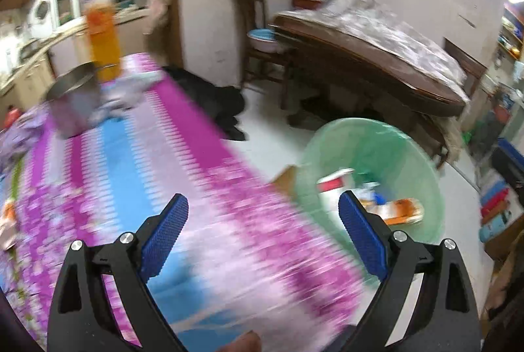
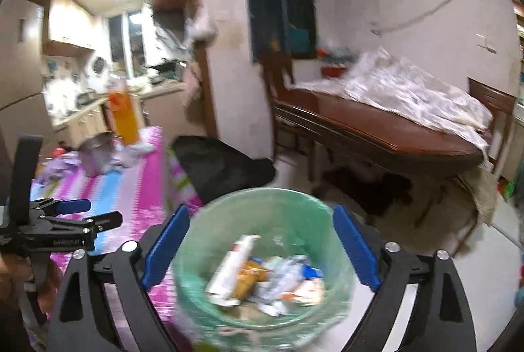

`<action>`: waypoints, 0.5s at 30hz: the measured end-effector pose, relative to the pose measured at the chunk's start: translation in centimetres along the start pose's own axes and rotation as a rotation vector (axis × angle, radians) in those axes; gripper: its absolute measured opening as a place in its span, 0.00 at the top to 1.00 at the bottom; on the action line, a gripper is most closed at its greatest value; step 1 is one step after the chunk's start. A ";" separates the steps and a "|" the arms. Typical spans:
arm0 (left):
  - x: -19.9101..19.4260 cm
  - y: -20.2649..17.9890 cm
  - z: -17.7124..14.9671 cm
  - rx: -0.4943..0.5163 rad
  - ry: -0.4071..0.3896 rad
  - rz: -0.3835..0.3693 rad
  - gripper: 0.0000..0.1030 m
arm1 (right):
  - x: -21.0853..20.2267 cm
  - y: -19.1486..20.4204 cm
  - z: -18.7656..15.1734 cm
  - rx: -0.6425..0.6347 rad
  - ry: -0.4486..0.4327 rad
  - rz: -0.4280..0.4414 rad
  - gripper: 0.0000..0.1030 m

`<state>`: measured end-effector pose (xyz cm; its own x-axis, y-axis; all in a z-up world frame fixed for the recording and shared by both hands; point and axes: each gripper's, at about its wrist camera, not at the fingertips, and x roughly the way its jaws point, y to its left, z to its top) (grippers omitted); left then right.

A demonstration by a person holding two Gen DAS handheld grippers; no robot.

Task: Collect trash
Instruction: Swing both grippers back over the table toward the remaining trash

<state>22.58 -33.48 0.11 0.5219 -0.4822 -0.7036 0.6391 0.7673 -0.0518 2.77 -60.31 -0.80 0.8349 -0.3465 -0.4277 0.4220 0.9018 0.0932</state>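
Note:
A green-lined trash bin [image 2: 262,257] stands on the floor beside the table with the pink, blue and white cloth [image 1: 137,188]. It holds a white tube [image 2: 231,267], orange packaging and several wrappers. My right gripper [image 2: 260,240] is open and empty above the bin, its blue pads [image 2: 355,250] wide apart. My left gripper [image 1: 262,234] is open and empty over the table's edge, with the bin [image 1: 370,188] at its right; it also shows in the right wrist view [image 2: 77,214]. Crumpled white wrappers [image 1: 131,93] lie far back on the cloth. Both views are motion-blurred.
An orange bottle [image 1: 103,41] and a metal pot [image 1: 73,100] stand at the table's far end. A black bag [image 2: 222,168] lies on the floor behind the table. A dark wooden table [image 2: 376,126] with crumpled plastic and a chair [image 1: 262,34] stand to the right.

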 end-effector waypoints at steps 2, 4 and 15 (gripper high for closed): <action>-1.4 4.3 -1.0 -0.040 -0.006 0.059 0.13 | -0.7 2.1 -0.2 -0.009 -0.019 0.060 0.07; -2.6 8.6 -2.1 -0.082 -0.008 0.131 0.13 | -0.8 4.0 -0.4 -0.014 -0.015 0.118 0.07; -11.5 30.1 -8.9 -0.351 -0.015 0.445 0.13 | 1.3 14.8 -2.0 -0.117 0.107 0.338 0.06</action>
<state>30.79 -1.11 0.30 0.7079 -0.0838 -0.7013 0.1304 0.9914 0.0132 9.33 -46.92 -1.79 0.8758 -0.0009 -0.4826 0.0805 0.9863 0.1442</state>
